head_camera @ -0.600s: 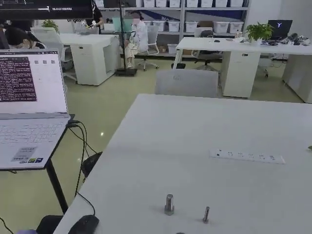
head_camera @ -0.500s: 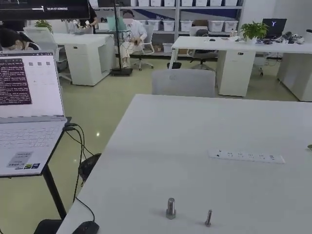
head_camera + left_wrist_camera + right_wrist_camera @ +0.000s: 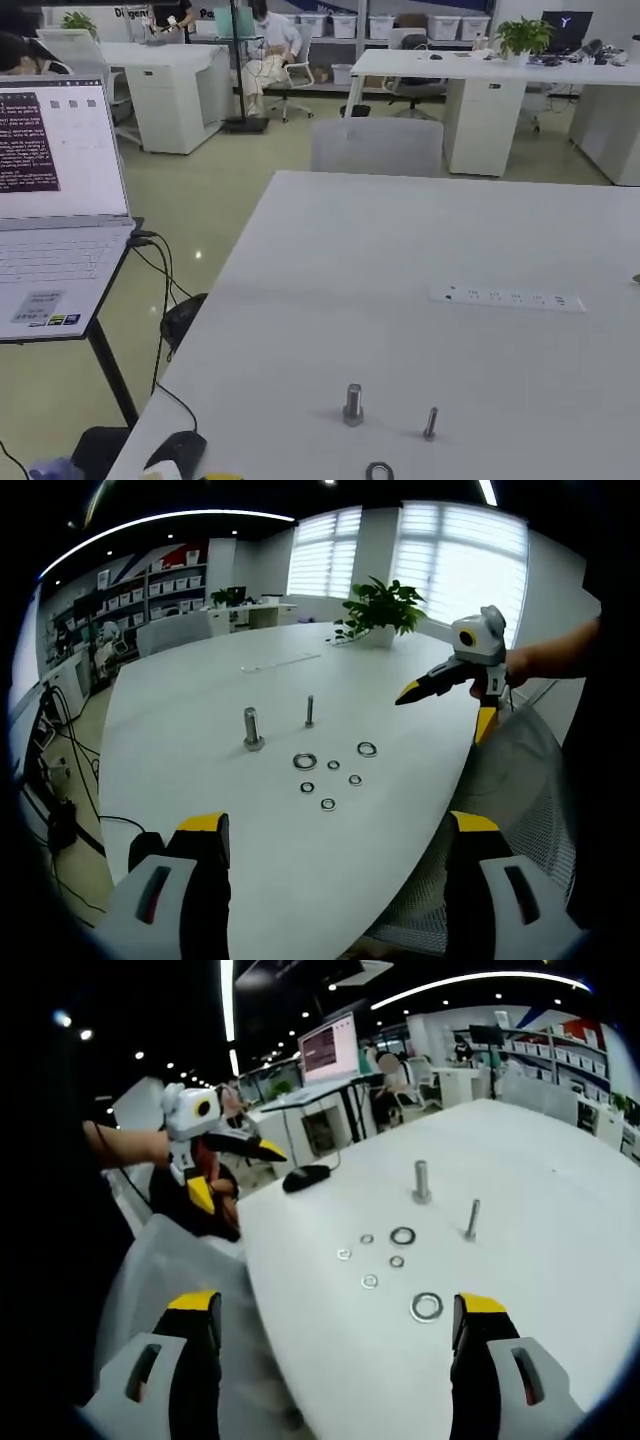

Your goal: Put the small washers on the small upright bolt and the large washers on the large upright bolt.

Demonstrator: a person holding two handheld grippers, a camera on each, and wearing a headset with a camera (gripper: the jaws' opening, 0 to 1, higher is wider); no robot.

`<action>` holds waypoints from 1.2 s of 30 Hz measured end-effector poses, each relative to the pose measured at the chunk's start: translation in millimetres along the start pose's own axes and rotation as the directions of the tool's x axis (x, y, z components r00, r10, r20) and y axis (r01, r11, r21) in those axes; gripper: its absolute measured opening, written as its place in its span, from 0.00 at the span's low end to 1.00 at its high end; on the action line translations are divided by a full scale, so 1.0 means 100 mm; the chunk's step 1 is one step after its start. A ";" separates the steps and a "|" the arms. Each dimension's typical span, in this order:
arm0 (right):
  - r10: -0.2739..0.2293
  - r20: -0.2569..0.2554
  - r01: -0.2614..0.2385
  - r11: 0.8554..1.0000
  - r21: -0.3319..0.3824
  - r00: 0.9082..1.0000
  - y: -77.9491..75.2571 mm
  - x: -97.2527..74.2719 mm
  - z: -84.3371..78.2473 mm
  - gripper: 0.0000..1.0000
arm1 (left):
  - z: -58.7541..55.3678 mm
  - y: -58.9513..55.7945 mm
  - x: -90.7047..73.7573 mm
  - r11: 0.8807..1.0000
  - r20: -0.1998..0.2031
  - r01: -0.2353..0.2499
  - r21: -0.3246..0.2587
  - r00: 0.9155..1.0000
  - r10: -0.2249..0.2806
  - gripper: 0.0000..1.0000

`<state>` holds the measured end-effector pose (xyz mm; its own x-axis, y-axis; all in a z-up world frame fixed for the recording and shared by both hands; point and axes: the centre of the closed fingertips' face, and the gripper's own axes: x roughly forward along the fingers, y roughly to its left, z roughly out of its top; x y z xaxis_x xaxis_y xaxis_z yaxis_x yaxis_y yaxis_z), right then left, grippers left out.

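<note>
Left tool point(image 3: 338, 825), right tool point(image 3: 337, 1303) agape: six washers point(image 3: 305, 761); head view, one washer point(image 3: 379, 471).

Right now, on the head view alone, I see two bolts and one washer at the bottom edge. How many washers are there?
Observer: Six washers, loose on the table by the bolts.
Operator: What sizes?
Observer: Two look large, four small.
Operator: And the grippers?
Observer: The left gripper and right gripper are both open and empty, held clear of the washers.
</note>
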<state>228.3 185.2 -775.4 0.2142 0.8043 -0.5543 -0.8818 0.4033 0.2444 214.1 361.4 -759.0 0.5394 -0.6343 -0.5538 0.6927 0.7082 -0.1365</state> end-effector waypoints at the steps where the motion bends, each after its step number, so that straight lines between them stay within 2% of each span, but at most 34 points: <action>1: -0.002 0.002 0.002 1.000 0.002 1.000 -0.01 0.01 0.01 0.97 | 0.01 0.01 0.00 1.000 0.001 -0.002 0.002 1.000 0.002 0.89; 5: -0.003 -0.001 0.003 1.000 -0.002 1.000 -0.05 0.04 0.02 0.97 | 0.04 0.02 0.00 1.000 0.009 -0.001 0.013 1.000 0.001 0.90; 13: -0.012 -0.025 0.011 1.000 -0.015 1.000 -0.18 0.08 0.03 0.97 | 0.05 0.05 0.03 1.000 -0.001 0.016 0.015 1.000 -0.016 0.88; 16: -0.015 -0.028 0.014 1.000 -0.014 0.999 -0.22 0.09 0.05 0.97 | 0.10 0.07 0.04 0.999 0.017 0.014 0.033 1.000 -0.014 0.91; 19: -0.015 -0.037 0.014 1.000 -0.023 0.999 -0.24 0.13 0.07 0.96 | 0.09 0.09 0.05 1.000 -0.008 0.015 0.020 1.000 -0.015 0.94; 21: -0.014 -0.052 0.012 0.999 -0.035 0.999 -0.26 0.16 0.07 0.95 | 0.10 0.09 0.06 0.999 -0.002 0.021 0.043 1.000 -0.021 0.93; 25: -0.012 -0.072 0.009 0.999 -0.054 0.997 -0.30 0.23 0.07 0.92 | 0.07 0.08 0.08 0.999 -0.005 0.030 0.044 1.000 -0.030 0.94; 28: -0.023 -0.113 0.012 0.996 -0.092 0.993 -0.35 0.27 0.02 0.89 | 0.04 0.07 0.11 0.998 -0.020 0.040 0.057 0.999 -0.039 0.94; 32: -0.026 -0.143 0.010 0.994 -0.111 0.989 -0.40 0.30 0.00 0.85 | 0.03 0.06 0.15 0.996 -0.022 0.049 0.070 0.999 -0.047 0.94; 36: -0.041 -0.187 0.011 0.988 -0.154 0.982 -0.46 0.31 -0.03 0.82 | -0.01 0.05 0.20 0.995 -0.038 0.056 0.083 0.998 -0.053 0.93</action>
<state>274.0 190.5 -806.3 0.1676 0.6916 -0.7025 -0.9336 0.3403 0.1123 227.6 352.3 -771.3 0.4837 -0.6586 -0.5765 0.7589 0.6437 -0.0986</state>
